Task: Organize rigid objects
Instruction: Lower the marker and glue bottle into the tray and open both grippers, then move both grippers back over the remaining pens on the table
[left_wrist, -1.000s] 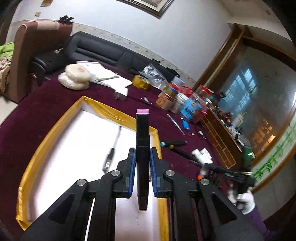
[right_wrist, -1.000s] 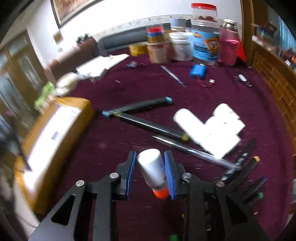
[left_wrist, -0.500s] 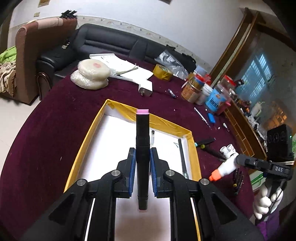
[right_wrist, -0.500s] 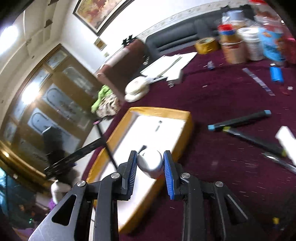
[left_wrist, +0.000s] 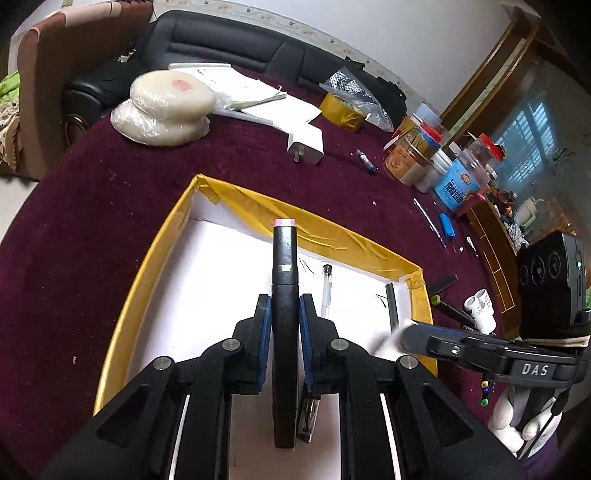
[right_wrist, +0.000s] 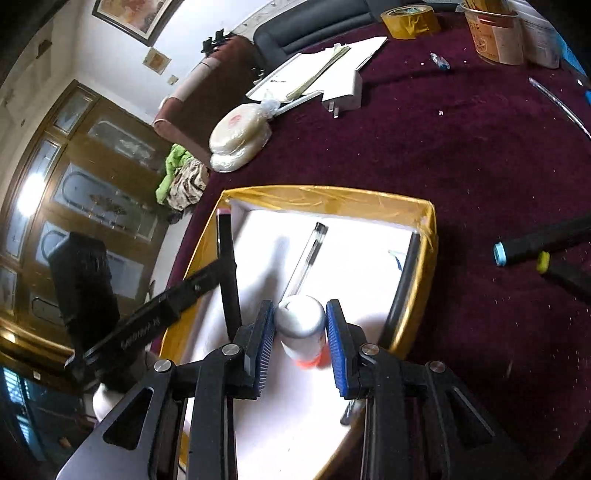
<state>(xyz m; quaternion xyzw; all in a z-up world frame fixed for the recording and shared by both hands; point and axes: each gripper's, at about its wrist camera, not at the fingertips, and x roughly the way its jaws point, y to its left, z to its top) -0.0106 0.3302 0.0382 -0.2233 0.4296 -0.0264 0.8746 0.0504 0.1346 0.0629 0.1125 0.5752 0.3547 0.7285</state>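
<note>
Both grippers now over yellow-rimmed tray (left_wrist: 155, 251): left gripper (left_wrist: 284, 325) clamps black marker (left_wrist: 284, 258), right gripper (right_wrist: 300, 325) clamps white bottle (right_wrist: 301, 321), poised for drop-off.

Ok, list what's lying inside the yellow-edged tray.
On the white floor of the yellow-edged tray lie a clear pen and a black marker along one wall. Both held items, the pink-capped marker and glue bottle, cover the nearer floor.

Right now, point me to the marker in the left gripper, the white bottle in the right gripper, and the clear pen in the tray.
Black marker (left_wrist: 284, 332), left wrist view, on its barrel between the pads.
White bottle (right_wrist: 300, 318), right wrist view, on its rounded end.
Clear pen (right_wrist: 306, 258), right wrist view, on its mid-barrel.
</note>
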